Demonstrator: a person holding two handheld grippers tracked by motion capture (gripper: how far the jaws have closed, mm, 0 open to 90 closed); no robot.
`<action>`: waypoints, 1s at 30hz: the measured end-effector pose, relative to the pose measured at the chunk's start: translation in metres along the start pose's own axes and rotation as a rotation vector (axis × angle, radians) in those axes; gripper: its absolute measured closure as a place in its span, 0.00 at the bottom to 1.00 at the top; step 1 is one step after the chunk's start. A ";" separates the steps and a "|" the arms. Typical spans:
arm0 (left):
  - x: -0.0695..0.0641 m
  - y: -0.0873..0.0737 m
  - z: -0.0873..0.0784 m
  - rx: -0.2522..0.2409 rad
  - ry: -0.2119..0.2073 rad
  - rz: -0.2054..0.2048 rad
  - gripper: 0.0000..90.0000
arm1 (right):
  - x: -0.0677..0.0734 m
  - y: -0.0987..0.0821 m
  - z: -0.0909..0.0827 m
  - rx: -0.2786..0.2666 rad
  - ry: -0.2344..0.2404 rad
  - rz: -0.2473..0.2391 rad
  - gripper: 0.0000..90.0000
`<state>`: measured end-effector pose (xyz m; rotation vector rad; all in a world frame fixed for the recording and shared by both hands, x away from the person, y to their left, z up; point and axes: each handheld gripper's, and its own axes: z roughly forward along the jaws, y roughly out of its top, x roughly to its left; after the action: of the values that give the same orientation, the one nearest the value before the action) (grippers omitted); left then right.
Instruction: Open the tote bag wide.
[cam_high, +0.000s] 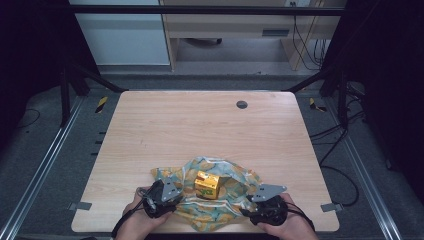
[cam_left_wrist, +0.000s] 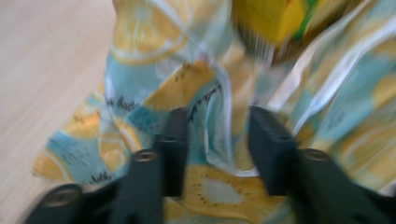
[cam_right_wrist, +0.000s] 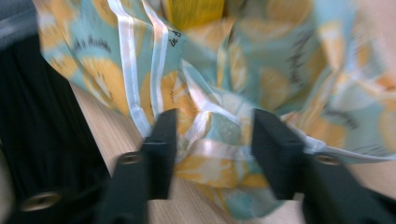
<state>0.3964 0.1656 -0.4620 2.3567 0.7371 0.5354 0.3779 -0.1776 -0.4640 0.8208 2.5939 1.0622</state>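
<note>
Lemon-print cloth (cam_left_wrist: 187, 93) lies between the parted jaws of each hand-held gripper (cam_left_wrist: 217, 135), left and right (cam_right_wrist: 212, 135), unclamped.

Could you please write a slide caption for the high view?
Two handheld claws, left and right, flank a yellow box on a lemon-print cloth.

Right gripper (cam_right_wrist: 212, 149) poised over a lemon-print cloth (cam_right_wrist: 261, 74)

Its two black jaws stand apart, a crumpled fold of the teal-and-yellow cloth lying between them on the wooden counter (cam_right_wrist: 116, 135). Pale ribbon stripes run across the fabric at left; a blurred yellow box (cam_right_wrist: 196, 11) sits on the cloth at the far edge.
</note>
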 end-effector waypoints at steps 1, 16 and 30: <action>0.001 0.001 -0.003 -0.021 -0.004 -0.013 0.50 | -0.001 0.001 -0.006 -0.019 -0.008 0.009 0.42; 0.049 -0.004 -0.031 -0.233 0.085 -0.235 0.15 | -0.049 -0.001 -0.062 -0.189 -0.164 0.130 0.18; 0.102 -0.038 -0.024 -0.159 0.234 -0.368 0.13 | -0.097 -0.023 -0.049 -0.174 -0.328 0.315 0.10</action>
<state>0.4479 0.2639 -0.4498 1.9690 1.1593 0.6839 0.4285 -0.2742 -0.4458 1.2678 2.1156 1.1035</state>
